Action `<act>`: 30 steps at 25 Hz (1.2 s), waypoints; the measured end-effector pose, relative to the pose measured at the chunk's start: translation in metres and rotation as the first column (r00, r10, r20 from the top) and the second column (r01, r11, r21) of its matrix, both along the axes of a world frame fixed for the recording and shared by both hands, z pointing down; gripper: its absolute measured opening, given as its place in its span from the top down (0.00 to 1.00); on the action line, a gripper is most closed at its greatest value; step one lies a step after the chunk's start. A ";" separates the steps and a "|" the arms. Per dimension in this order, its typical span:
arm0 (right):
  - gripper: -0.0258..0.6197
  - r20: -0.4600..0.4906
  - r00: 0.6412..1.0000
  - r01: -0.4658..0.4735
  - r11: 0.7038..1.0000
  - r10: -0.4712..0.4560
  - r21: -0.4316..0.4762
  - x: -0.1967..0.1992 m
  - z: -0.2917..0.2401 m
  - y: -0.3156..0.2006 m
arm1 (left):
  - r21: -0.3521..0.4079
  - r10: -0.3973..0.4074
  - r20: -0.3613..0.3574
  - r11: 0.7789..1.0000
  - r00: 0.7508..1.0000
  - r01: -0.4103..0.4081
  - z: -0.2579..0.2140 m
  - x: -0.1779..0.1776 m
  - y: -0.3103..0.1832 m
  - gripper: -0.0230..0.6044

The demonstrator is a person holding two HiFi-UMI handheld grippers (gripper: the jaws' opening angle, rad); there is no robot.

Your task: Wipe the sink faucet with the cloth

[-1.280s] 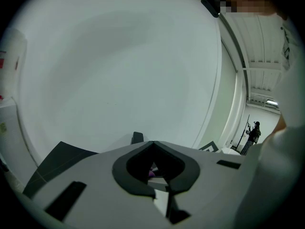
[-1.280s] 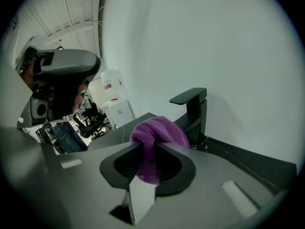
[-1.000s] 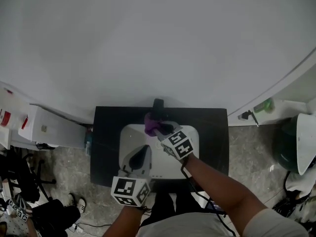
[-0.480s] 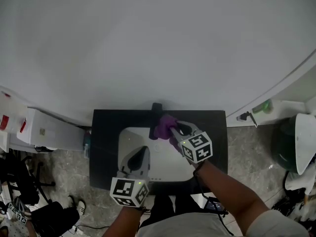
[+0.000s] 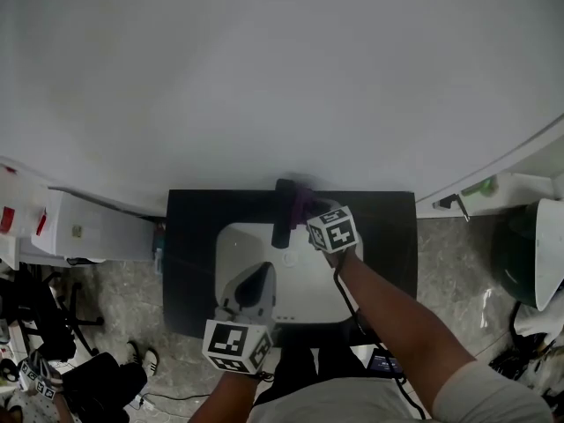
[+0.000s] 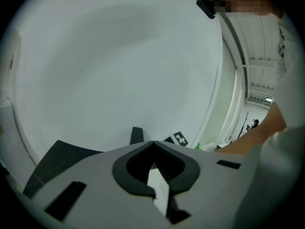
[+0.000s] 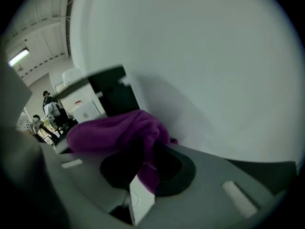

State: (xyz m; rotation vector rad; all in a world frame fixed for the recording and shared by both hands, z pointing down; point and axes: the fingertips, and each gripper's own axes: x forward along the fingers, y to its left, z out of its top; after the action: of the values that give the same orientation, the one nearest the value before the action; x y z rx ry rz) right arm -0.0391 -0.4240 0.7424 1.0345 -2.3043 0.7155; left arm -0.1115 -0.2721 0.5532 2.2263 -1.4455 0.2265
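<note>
Both grippers are closed: the right gripper (image 5: pixel 308 211) is clenched on the purple cloth (image 7: pixel 119 130), held up against the right side of the black faucet (image 5: pixel 283 211) (near its base). The left gripper (image 5: pixel 262 271), jaws together and empty, hangs over the white sink basin (image 5: pixel 231 247).

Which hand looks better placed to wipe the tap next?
Right. The right gripper is shut on the purple cloth, close beside the black faucet. The left gripper is shut and empty, over the near side of the sink.
</note>
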 end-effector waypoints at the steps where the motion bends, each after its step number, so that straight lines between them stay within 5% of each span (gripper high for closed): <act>1: 0.87 -0.022 1.000 0.011 1.000 -0.012 -0.028 -0.001 0.015 0.003 | -0.003 -0.001 -0.002 1.000 1.000 0.001 0.001 -0.002 -0.001 0.96; 4: 0.87 -0.030 1.000 0.000 1.000 0.000 -0.006 0.002 0.010 0.000 | 0.000 -0.003 -0.002 1.000 1.000 0.003 0.002 -0.009 -0.005 0.96; 10: 0.87 0.125 0.991 -0.062 0.985 0.042 0.163 0.006 -0.100 0.003 | 0.015 0.000 -0.003 1.000 1.000 0.000 -0.003 -0.007 -0.010 0.96; 16: 0.87 -0.015 1.000 -0.004 1.000 0.004 -0.006 -0.003 0.017 0.001 | 0.011 -0.002 0.013 1.000 1.000 0.002 0.001 -0.011 -0.005 0.96; 19: 0.87 -0.024 0.999 0.024 0.999 -0.024 0.020 -0.001 0.012 0.005 | 0.012 0.005 0.020 1.000 1.000 -0.006 -0.001 -0.014 0.002 0.96; 30: 0.86 0.179 0.978 0.053 0.955 -0.109 0.292 0.047 -0.276 0.137 | 0.120 0.025 0.037 0.992 0.999 -0.029 -0.104 0.002 0.037 0.96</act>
State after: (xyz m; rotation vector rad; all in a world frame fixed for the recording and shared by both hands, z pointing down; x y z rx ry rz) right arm 0.0078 -0.2869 0.4666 1.0241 -2.6622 0.4754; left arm -0.1094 -0.2348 0.4489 2.3503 -1.4846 0.1936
